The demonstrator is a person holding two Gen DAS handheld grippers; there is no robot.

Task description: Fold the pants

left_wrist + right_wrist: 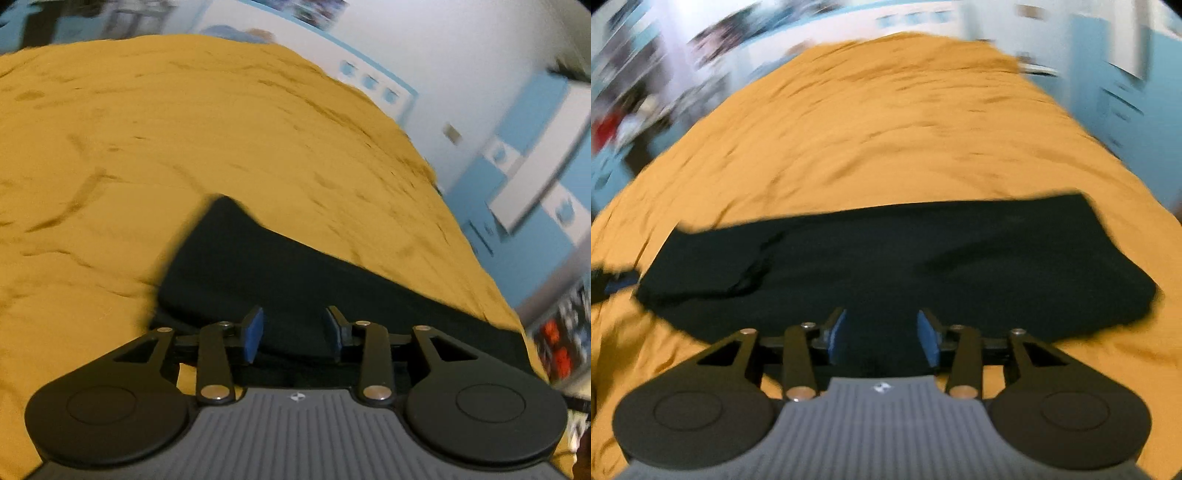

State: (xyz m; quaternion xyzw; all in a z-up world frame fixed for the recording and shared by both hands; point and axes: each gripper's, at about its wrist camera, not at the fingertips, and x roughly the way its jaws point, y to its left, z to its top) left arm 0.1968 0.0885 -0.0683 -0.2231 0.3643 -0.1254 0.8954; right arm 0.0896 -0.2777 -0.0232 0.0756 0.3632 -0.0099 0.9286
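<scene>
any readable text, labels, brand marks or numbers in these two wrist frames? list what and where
No readable words or numbers in either view.
Small white emblem on the left gripper's grey ribbed body: a symbol, no letters.
Same emblem on the right gripper: blurred.
Posters and blue-and-white panels on the wall: motion-blurred, illegible.
Black folded pants and mustard-yellow bedsheet: no tag or print visible.
</scene>
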